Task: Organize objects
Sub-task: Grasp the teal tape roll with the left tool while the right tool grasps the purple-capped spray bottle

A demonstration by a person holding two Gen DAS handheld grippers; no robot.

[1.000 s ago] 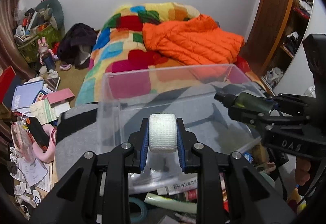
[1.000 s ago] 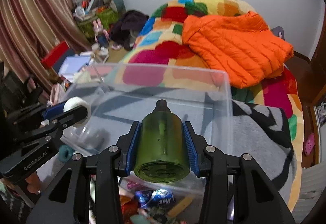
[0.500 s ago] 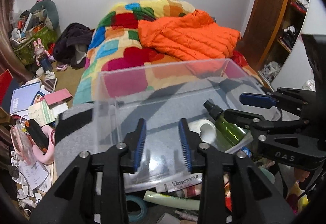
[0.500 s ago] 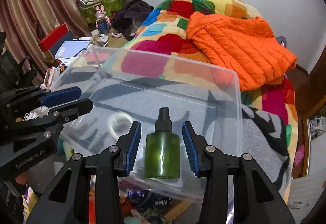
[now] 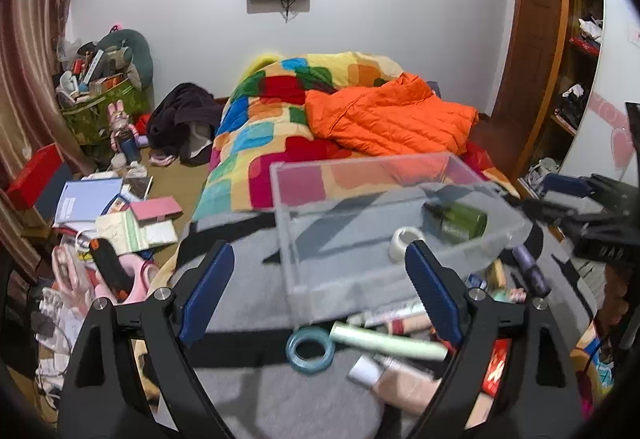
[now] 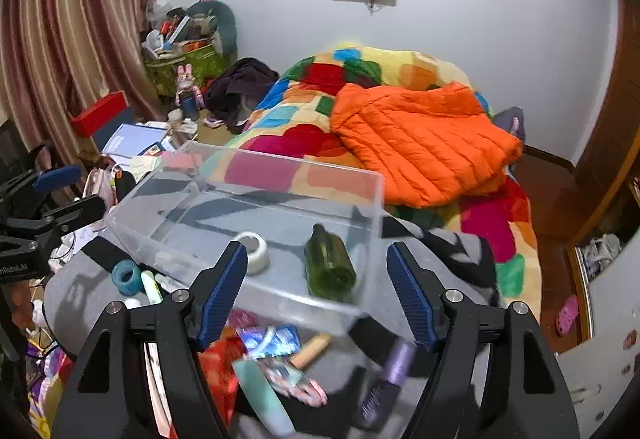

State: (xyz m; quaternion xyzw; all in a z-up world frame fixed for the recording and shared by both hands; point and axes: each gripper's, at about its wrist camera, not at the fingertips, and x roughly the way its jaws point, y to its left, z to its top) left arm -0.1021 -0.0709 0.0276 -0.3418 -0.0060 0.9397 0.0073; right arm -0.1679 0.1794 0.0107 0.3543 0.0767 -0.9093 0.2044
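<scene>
Both grippers, left (image 5: 316,291) and right (image 6: 316,289), hang spread and empty short of the clear bin (image 6: 376,181), which holds the green bottle (image 6: 329,266) and white tape roll (image 6: 253,251); target the blue tape ring (image 5: 311,349) at 6 o'clock, centring it before closing.

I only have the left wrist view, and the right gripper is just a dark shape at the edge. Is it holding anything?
Observer: No. The right wrist view shows the right gripper with its jaws wide apart and nothing between them.
Operator: What is loose in front of it, outside the box?
Observer: A blue packet lies just before the near wall of the clear box.
Operator: Anything on the floor to the right of the bed?
Observer: One pink slipper lies there.
</scene>
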